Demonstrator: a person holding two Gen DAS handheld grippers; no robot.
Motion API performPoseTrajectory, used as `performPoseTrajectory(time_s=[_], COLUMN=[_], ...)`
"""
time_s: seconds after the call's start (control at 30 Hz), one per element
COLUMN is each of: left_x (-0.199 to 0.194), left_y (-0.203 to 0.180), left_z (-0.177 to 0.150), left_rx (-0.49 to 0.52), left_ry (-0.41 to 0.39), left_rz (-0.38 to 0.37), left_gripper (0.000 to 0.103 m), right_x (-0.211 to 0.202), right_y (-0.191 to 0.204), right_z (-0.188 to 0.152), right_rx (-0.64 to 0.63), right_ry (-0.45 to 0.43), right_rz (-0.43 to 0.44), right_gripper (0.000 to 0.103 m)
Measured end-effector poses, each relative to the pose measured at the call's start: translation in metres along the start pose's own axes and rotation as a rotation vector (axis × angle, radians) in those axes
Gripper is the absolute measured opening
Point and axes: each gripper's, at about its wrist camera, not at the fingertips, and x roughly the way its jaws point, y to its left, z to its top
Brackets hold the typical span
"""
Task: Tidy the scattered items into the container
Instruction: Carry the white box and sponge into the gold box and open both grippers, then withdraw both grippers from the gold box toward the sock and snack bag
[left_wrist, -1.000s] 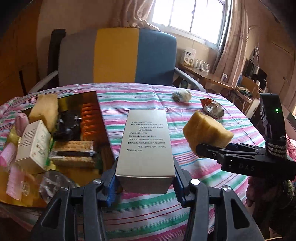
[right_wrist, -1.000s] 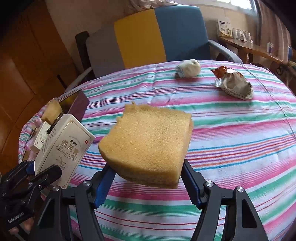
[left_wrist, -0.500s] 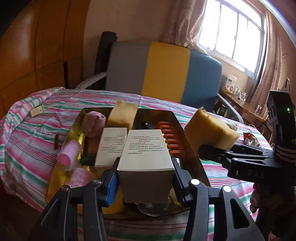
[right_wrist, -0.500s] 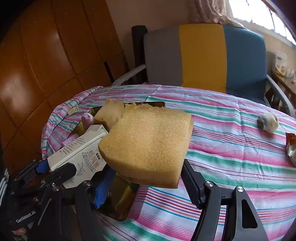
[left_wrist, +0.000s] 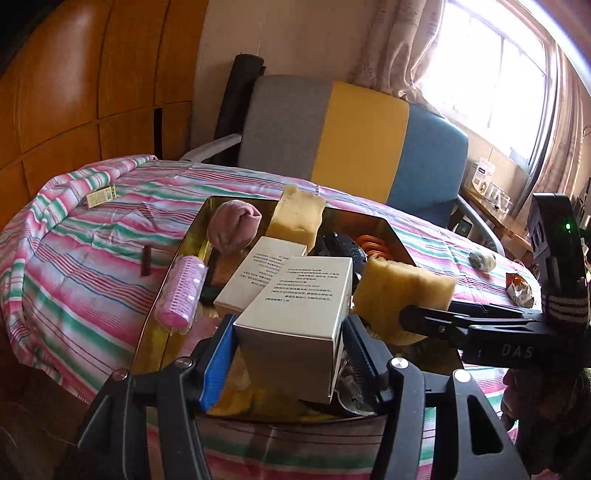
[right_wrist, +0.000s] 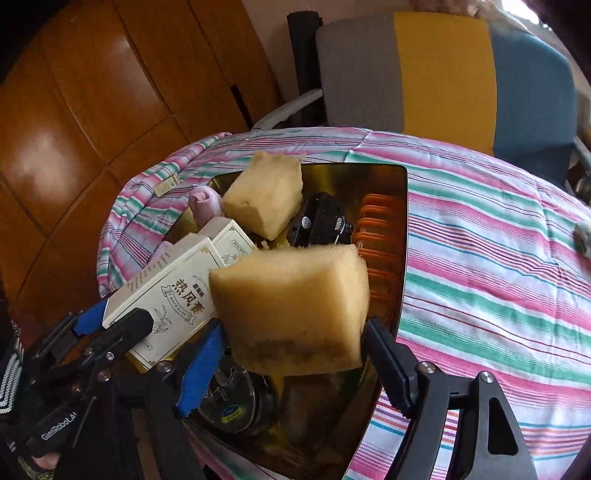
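Observation:
Both grippers hang over the gold tray (left_wrist: 184, 240), (right_wrist: 404, 221) on the striped cloth. My left gripper (left_wrist: 290, 326) has its jaws opening around a white box (left_wrist: 299, 314), which tilts between the pads with a gap on its right side. My right gripper (right_wrist: 295, 328) is opening too. The yellow sponge (right_wrist: 291, 306), (left_wrist: 402, 295) sits loose between its pads above the tray's near end. In the tray lie another sponge (right_wrist: 266, 192), a second white box (left_wrist: 258, 273), a pink sock (left_wrist: 232, 229), a pink roller (left_wrist: 181, 295) and a black object (right_wrist: 321, 221).
On the cloth outside the tray lie a small yellow-green packet (left_wrist: 101, 195), a dark red stick (left_wrist: 146, 261), a rolled pale sock (left_wrist: 482, 260) and a crumpled snack wrapper (left_wrist: 521, 290). A grey, yellow and blue chair (left_wrist: 354, 140) stands behind the table, wooden panels at left.
Both grippers swung from the open cloth to above the tray, carrying box and sponge. Their jaws have now spread, and the box has tipped over to one side between the left pads.

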Motion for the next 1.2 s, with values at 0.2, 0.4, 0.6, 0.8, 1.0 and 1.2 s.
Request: performPoseTrajectory(time_s=[0.2,0.4,0.6,0.8,1.0,1.2], left_x=[-0.008,-0.013,-0.028,-0.038,-0.022,0.001], left_y=[0.009,0.017,0.021,-0.009,-0.079,-0.159], left_z=[-0.007,-0.023,-0.020,-0.011,-0.013,-0.017], left_rx=[-0.021,-0.023,-0.039,0.015,0.153,0.294], left_ry=[0.012,0.051,0.020,-0.003,0.058,0.140], left_rz=[0.013,0.057,0.078,0.003,-0.143,-0.265], left_gripper=[0.059,0.059,0.059,0.059,0.059,0.059], right_x=[-0.016,-0.033,-0.049,-0.076,-0.113,-0.162], right_y=[-0.007,-0.011,-0.030,-0.085,-0.171,-0.250], right_z=[-0.009,-0.020,-0.037,-0.066,-0.107,-0.146], right_rx=[0.030,0.049,0.101,0.227,0.428,0.608], right_ry=[-0.015,-0.035,-0.050,-0.081,-0.112,-0.184], right_rz=[0.018,0.029,0.027,-0.029,-0.174,-0.308], right_gripper=[0.082,0.083,0.083,0.085,0.086,0.089])
